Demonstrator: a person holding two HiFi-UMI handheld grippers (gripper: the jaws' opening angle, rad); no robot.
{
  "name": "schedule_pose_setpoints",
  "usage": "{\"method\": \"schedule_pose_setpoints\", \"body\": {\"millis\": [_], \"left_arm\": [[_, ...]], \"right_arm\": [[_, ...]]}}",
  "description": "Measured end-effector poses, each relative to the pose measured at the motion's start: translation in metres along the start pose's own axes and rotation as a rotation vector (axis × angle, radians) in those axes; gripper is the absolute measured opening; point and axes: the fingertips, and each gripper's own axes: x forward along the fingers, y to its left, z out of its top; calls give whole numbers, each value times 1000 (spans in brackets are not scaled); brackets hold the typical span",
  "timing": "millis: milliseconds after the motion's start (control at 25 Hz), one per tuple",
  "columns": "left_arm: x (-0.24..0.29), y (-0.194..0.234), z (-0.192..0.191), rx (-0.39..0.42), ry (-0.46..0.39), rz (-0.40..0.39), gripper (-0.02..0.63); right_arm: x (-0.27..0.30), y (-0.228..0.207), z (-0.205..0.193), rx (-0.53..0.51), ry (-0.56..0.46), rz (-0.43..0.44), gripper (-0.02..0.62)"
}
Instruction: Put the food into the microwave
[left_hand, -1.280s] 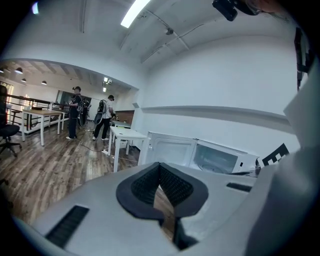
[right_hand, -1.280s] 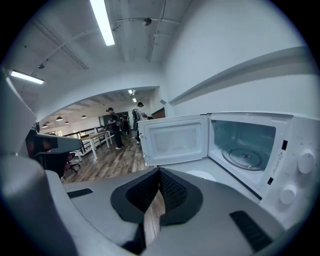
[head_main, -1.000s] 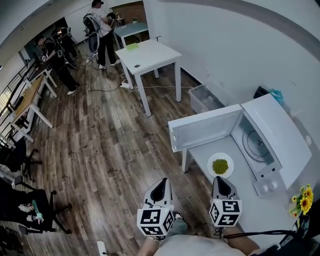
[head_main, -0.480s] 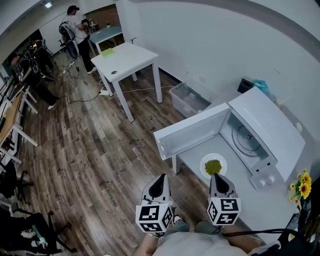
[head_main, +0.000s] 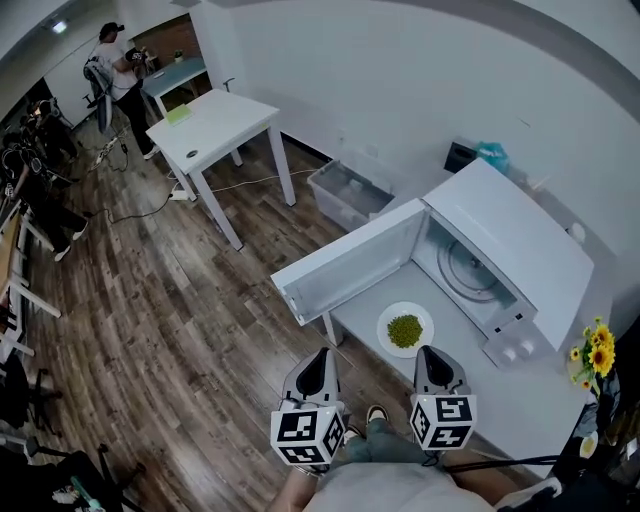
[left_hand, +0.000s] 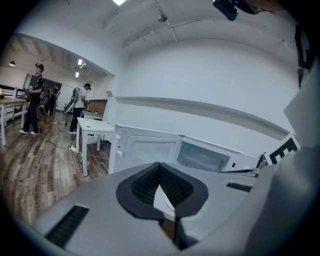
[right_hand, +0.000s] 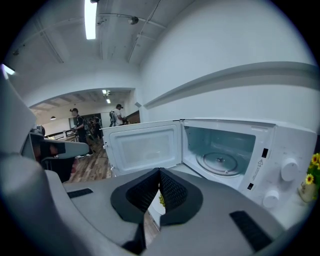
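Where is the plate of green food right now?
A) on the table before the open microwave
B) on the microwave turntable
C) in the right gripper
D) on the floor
A: the plate sits on the white table in front of the open microwave, whose turntable is bare.

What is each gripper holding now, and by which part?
Nothing. The left gripper and right gripper are shut and empty; the plate lies on the table, apart.
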Motion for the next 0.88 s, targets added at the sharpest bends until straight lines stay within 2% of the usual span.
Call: {"method": "schedule_pose_setpoints", "body": {"millis": [480, 880], "left_arm": [[41, -30, -10, 30, 52, -77, 2], [72, -52, -33, 70, 137, -114, 3]], "right_arm": [[5, -34, -8, 49, 17, -57, 15], [18, -59, -27, 110, 56, -79, 17]]}}
